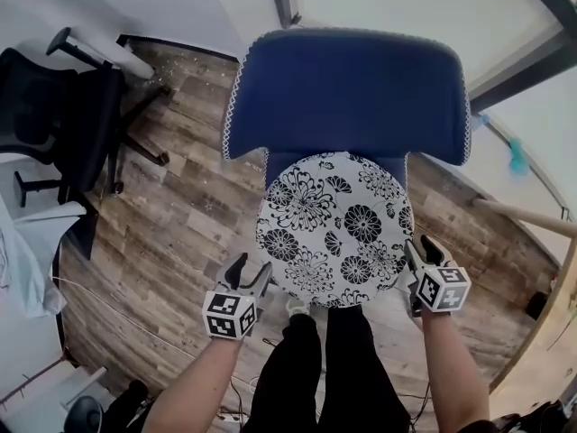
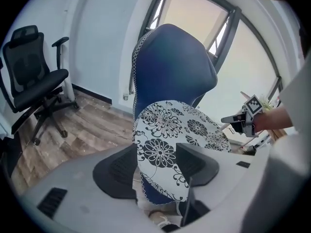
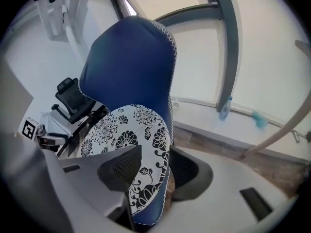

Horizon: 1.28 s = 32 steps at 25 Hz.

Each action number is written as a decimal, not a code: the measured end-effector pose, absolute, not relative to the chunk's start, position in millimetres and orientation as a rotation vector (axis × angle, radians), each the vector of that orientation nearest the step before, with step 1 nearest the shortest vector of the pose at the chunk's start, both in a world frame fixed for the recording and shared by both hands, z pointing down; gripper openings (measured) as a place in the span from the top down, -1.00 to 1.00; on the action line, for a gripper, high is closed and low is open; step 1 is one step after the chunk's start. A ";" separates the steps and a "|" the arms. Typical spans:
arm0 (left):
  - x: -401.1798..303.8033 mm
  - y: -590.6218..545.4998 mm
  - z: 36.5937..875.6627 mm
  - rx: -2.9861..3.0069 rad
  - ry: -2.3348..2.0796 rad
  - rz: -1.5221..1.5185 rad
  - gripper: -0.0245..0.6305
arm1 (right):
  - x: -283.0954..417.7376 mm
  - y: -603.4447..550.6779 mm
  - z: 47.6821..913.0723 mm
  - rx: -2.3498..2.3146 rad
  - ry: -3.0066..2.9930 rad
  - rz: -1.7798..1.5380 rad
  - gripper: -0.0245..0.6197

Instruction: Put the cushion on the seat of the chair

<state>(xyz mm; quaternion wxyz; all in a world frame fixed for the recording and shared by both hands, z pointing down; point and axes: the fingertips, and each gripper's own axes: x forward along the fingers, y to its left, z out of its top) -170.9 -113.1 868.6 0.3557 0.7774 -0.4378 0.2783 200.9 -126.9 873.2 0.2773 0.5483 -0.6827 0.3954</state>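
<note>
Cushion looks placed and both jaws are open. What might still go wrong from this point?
1. The front rim of the cushion lies between the open jaws of the left gripper and right gripper; withdrawing at an angle may snag and drag it.
2. It seems to sit far forward on the chair, by the person's knees, so a tug might tip it off.

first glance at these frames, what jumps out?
The black-and-white floral cushion lies on the seat of the blue chair, centre frame. The left gripper and right gripper sit at its near edge, jaws open with the edge between them. A black office chair stands at far left.
</note>
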 end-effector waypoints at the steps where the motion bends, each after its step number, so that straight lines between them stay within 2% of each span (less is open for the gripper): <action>1: -171.1 -112.0 866.5 2.016 -1.127 0.725 0.23 | 200.7 -127.0 869.0 1.475 -1.841 1.046 0.36; 8: -173.5 -113.6 828.5 2.049 -1.142 0.708 0.23 | 189.3 -123.6 815.3 1.524 -1.939 0.971 0.36; 14: -166.3 -125.9 757.1 2.125 -1.169 0.609 0.23 | 172.2 -106.1 724.0 1.567 -2.076 0.885 0.37; 27: -151.8 -123.9 601.7 2.345 -1.097 0.496 0.23 | 140.7 -103.1 539.8 1.607 -2.304 0.743 0.72; 32: -144.5 -142.2 547.5 2.394 -1.145 0.403 0.23 | 135.0 -104.2 492.8 1.622 -2.366 0.672 0.77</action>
